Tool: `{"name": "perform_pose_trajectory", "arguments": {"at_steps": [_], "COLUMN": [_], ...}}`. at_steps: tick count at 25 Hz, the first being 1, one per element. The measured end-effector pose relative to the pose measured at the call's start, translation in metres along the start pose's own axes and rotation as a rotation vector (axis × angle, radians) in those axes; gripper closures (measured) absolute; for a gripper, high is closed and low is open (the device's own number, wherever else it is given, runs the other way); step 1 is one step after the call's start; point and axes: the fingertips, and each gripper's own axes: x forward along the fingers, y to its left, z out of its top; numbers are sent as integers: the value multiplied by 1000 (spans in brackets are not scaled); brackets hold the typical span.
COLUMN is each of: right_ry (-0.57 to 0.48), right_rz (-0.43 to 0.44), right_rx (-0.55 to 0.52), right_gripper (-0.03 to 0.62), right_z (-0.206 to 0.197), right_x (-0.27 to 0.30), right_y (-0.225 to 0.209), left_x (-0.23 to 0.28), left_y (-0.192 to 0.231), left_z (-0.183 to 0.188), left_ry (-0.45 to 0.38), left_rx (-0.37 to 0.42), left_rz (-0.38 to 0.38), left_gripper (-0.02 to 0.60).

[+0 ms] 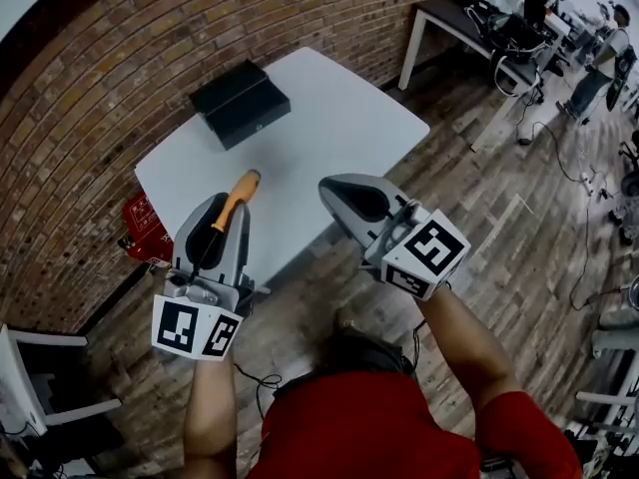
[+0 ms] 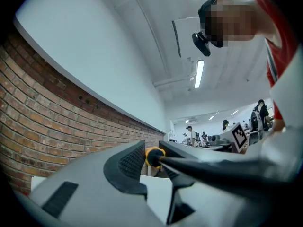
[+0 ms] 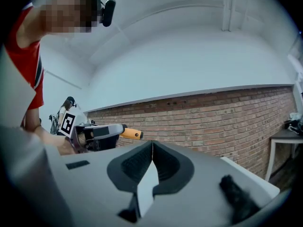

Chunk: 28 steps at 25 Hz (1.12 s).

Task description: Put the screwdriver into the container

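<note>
Head view: an orange-handled screwdriver [image 1: 243,190] was clamped in the left gripper [image 1: 230,218], the right gripper [image 1: 337,193] closed empty; steady, handle-first lowering into the black box-shaped container [image 1: 240,103] was advised.

So the head view is taken from high up, aimed steeply down over a red shirt [image 1: 369,427]. Both tools are seen close, with the white desk [image 1: 329,118] farther off by the brick wall [image 1: 90,78]. The left gripper view is shot from low, right behind the left tool [image 1: 226,204], faced along it and tipped a bit up at the far wall and ceiling. The right gripper view is set the same way behind the right tool [image 1: 337,190], but faced about level. The wall and desk are shared by all three views, and each tool is caught in the other's view.
</note>
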Motion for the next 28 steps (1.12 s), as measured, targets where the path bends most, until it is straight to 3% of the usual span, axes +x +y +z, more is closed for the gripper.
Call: {"name": "perform_pose_trajectory", "arguments": {"at_steps": [14,28], "right_ry": [-41,-31], "right_rz": [149,222], "right_rx": [-10,-14], "right_gripper": [562,562], "right_z": [7,0], "right_x": [47,99], "right_y": [-126,-144], "left_x": [123,152], "left_y": [28,68], "left_z": [-18,-23], "left_ry": [15,18], "left_rx": [37,34], "left_rz": [103,128], "left_gripper": [483,482]}}
